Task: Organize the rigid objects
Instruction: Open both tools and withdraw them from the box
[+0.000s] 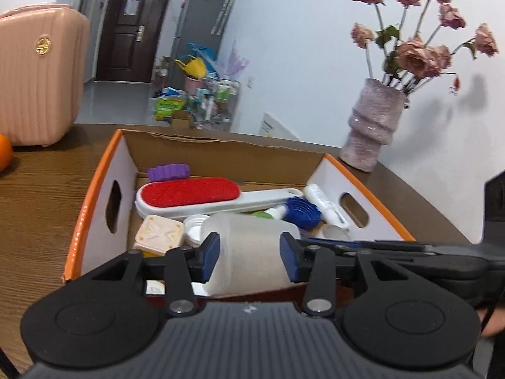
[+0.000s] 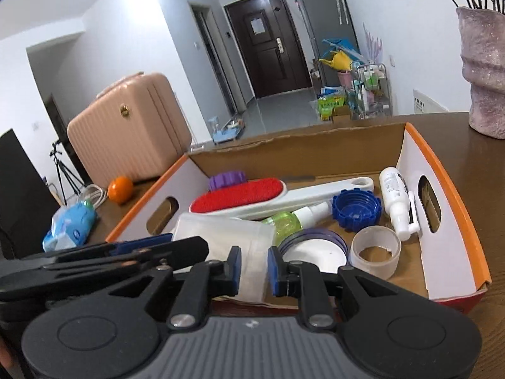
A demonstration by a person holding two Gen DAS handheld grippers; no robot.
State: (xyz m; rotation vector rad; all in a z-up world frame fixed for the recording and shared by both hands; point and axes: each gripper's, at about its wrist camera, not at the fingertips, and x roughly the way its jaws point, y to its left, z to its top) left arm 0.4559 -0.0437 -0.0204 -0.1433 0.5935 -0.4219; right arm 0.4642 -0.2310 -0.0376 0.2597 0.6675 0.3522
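Now your left gripper (image 1: 249, 252) straddles the jar (image 1: 252, 252) in the box (image 1: 94, 208), pads apparently loosened; right gripper (image 2: 254, 268) nearly clenched, empty. Lift now and the jar slips.

place: home | signs: front door (image 2: 263, 44), fridge (image 1: 205, 22), suitcase (image 2: 132, 132), vase (image 1: 372, 123)

No legible text anywhere.

brush (image 2: 240, 194) in box (image 2: 448, 170), vase (image 1: 372, 126) behind
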